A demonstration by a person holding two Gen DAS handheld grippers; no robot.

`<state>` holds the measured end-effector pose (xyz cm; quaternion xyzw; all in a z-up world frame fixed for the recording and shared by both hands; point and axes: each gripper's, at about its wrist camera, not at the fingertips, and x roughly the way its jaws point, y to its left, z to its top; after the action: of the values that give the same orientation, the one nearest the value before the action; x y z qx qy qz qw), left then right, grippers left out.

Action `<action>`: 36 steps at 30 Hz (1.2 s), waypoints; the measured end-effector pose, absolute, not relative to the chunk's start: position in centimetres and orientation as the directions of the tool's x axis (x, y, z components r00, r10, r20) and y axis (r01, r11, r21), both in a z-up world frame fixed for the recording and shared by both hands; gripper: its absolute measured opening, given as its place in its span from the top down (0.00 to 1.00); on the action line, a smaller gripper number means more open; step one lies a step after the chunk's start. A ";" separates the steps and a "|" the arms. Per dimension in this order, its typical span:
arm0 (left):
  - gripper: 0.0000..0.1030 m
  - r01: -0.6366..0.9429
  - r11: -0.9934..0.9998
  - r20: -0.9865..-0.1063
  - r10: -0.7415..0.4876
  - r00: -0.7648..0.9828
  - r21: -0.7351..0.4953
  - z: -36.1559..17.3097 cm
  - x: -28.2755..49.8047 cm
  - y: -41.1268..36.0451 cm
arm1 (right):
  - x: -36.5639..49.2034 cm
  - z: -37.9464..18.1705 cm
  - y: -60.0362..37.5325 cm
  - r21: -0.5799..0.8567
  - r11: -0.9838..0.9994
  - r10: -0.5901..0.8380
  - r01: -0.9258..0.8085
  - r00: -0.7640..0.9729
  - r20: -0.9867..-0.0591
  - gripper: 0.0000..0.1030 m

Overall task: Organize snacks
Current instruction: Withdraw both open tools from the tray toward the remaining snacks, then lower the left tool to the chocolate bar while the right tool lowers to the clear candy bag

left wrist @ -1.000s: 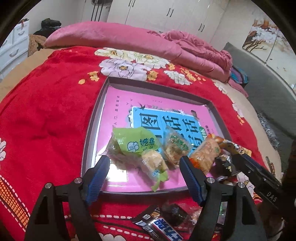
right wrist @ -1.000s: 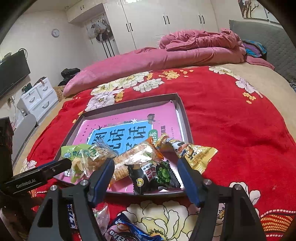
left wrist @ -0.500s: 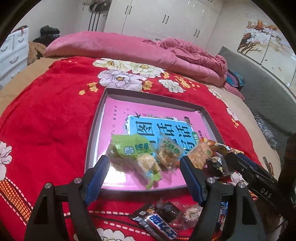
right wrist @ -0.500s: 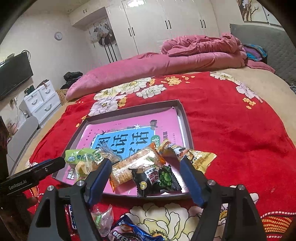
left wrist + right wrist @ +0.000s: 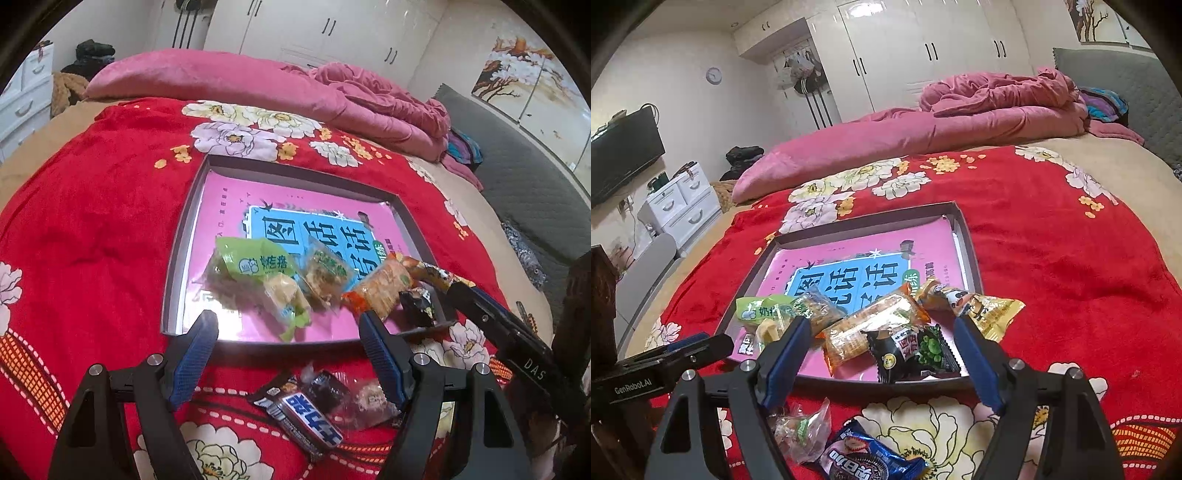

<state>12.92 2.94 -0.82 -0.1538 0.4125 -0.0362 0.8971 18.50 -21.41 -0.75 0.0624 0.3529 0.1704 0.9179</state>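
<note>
A grey tray (image 5: 181, 240) (image 5: 969, 251) with a pink and blue sheet lies on the red blanket. In it lie a green packet (image 5: 255, 262), a clear cracker packet (image 5: 325, 271), an orange packet (image 5: 380, 291) (image 5: 871, 325), a black packet (image 5: 916, 350) and a yellow packet (image 5: 982, 310) over the rim. Loose in front of the tray lie a blue-labelled bar (image 5: 306, 424), a clear packet (image 5: 798, 432) and a blue cookie packet (image 5: 864, 461). My left gripper (image 5: 288, 354) is open and empty above the loose snacks. My right gripper (image 5: 882, 362) is open and empty at the tray's near edge.
The red flowered blanket (image 5: 92, 221) covers the bed. A pink duvet (image 5: 923, 125) lies piled at the far side. A grey padded headboard (image 5: 535, 184) is on the right. White drawers (image 5: 679, 206) and wardrobes stand beyond the bed.
Both grippers have drawn back and up from the tray, so it looks smaller and more loose snacks show in front. Both jaws stayed open.
</note>
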 end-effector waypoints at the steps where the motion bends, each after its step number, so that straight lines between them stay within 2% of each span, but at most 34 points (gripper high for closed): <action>1: 0.23 -0.062 0.951 -0.731 -0.190 0.655 -0.303 -0.8 12.8 2.9 | 18.4 -0.7 -21.4 0.233 0.934 0.357 -0.270 0.695 -0.624 0.23; 17: 0.23 -0.064 0.952 -0.771 -0.202 0.604 -0.300 -1.5 11.8 2.6 | 16.7 -0.3 -21.0 0.221 0.928 0.370 -0.300 0.675 -0.638 0.22; 22: 0.23 -0.065 0.954 -0.784 -0.200 0.587 -0.293 -1.7 11.4 2.6 | 16.2 -0.5 -21.1 0.231 0.924 0.380 -0.304 0.662 -0.646 0.18; 36: 0.23 -0.057 0.951 -0.805 -0.225 0.548 -0.305 -2.1 10.1 2.6 | 14.3 -0.7 -20.2 0.238 0.902 0.421 -0.360 0.616 -0.666 0.13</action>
<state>10.06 2.56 -2.12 -0.1493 0.4727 -0.0484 0.8671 14.31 -20.15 -0.74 0.0401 0.3806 0.2175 0.8979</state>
